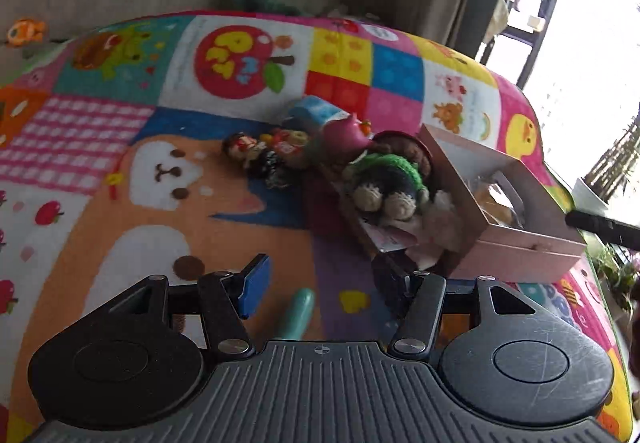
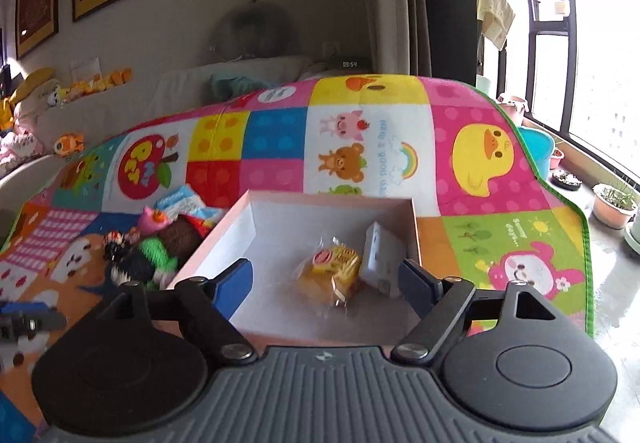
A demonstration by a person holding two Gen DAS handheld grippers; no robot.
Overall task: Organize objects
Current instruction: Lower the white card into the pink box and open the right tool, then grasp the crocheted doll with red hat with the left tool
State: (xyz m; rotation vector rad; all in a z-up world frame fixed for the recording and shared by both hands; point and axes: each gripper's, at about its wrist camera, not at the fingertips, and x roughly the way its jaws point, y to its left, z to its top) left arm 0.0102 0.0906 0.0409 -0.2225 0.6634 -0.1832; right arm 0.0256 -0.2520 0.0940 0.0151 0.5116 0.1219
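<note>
Left tool point(image 1: 320, 287): jaws spread wide, nothing between them; it hovers above the colourful patchwork cartoon-print play mat point(image 1: 120, 203). A teal rounded plastic object point(image 1: 298, 313) lies on the mat between the blue-padded fingers point(image 1: 254, 283), touching neither.

Right tool point(image 2: 326, 283): jaws likewise spread wide and empty, poised over the near rim of the shallow pink cardboard box with white interior point(image 2: 320, 219).

Box contents, right wrist view: a yellow pastry in clear wrapper with red-and-yellow label point(image 2: 332, 271) at centre, and a small white rectangular carton point(image 2: 380, 255) just beside it at 3 o'clock, leaning toward the box wall.

Outside the box, at its 9 o'clock, a cluster of toys touches the wall: a dark crocheted doll with green knitted band point(image 2: 140, 259), a pink pig-like figure point(image 2: 154, 219), and a blue-and-white packet point(image 2: 180, 201) beyond at 11 o'clock. In the left wrist view, small dark-haired figurines point(image 1: 248, 151) lie at the cluster's far end.
</note>
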